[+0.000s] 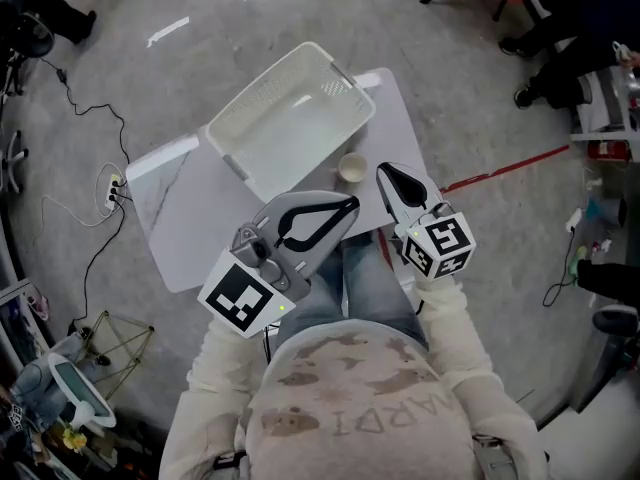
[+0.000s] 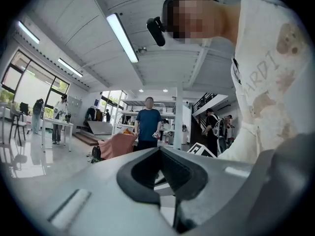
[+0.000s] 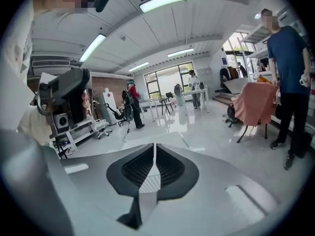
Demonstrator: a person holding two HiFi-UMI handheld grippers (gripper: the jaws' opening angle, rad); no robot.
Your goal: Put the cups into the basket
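L gripper [image 1: 350,206] is closed w/ nothing in it: its own view has the two dark pads [image 2: 140,173] meeting at the tip, only air past them. R gripper [image 1: 384,171] is the same, jaws pressed together on a thin seam, empty. Both are held at the near edge of the table [image 1: 190,230], above the person's lap [image 1: 365,273], tips aimed toward the far side.

Just past the R gripper's tip and a little left sits one pale cup [image 1: 352,168], upright on the table. It's just beside the near-right corner of the white basket [image 1: 255,88], but outside it. The basket fills the far half of the table and looks empty inside, as far as I can see.

My read: nothing's gone in yet, so that cup needs grabbing & dropping in. Only one cup is visible; any others aren't in shot.

Only the head view shows cup, basket & table. Both gripper views point up & out into the room: ceiling light strips [image 2: 123,38], a few people [image 2: 148,122] standing about, no cup, no basket. They're what settles how the jaws stand, though.
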